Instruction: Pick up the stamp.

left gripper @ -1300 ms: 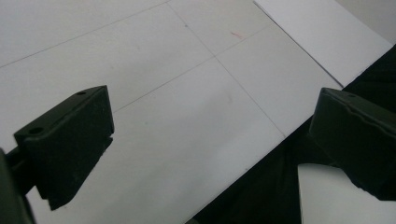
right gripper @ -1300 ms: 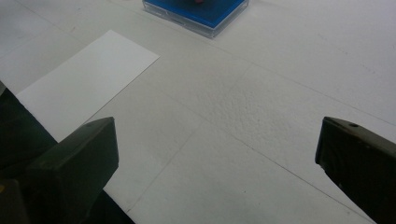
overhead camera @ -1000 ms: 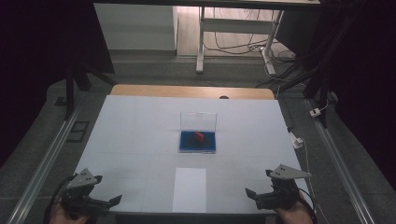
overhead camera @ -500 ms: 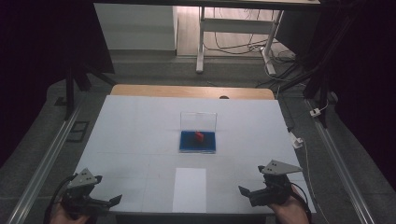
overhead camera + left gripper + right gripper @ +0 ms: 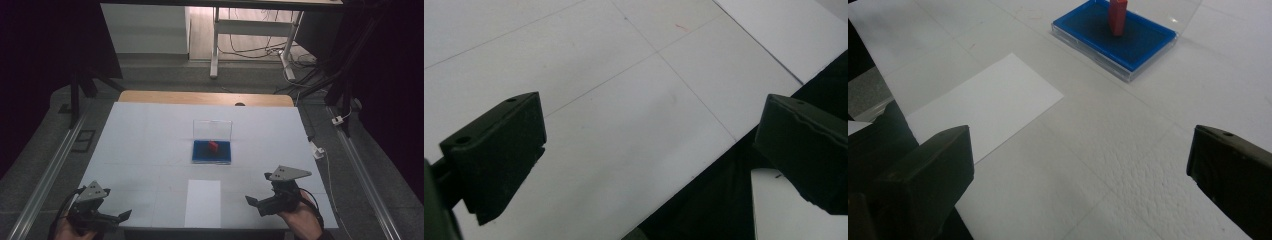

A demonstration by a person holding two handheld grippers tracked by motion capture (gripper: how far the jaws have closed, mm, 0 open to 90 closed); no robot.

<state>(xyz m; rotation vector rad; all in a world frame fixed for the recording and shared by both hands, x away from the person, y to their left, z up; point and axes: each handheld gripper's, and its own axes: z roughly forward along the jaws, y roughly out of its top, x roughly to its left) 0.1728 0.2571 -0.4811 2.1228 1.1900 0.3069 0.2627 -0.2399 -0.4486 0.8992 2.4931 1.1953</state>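
A blue ink pad [image 5: 212, 151] lies in a clear case at the table's middle, with its lid [image 5: 212, 128] standing upright behind it. A small red stamp [image 5: 213, 146] stands on the pad, and it also appears at the top of the right gripper view as the stamp [image 5: 1117, 16] on the pad [image 5: 1133, 37]. A white paper sheet [image 5: 203, 202] lies near the front edge. My right gripper [image 5: 256, 205] is open just right of the sheet, its jaws wide apart [image 5: 1078, 150] over bare table. My left gripper [image 5: 117, 218] is open at the front left corner, its jaws [image 5: 649, 130] empty.
The white table top [image 5: 150, 135] has a wooden strip [image 5: 205, 97] along its far edge. Metal rails [image 5: 55, 165] run down both sides. A cable and plug [image 5: 318, 150] lie off the right edge. The front table edge [image 5: 704, 160] runs under my left gripper.
My right gripper has moved left and slightly forward, closer to the paper sheet. The left gripper has stayed nearly still. Both stay open.
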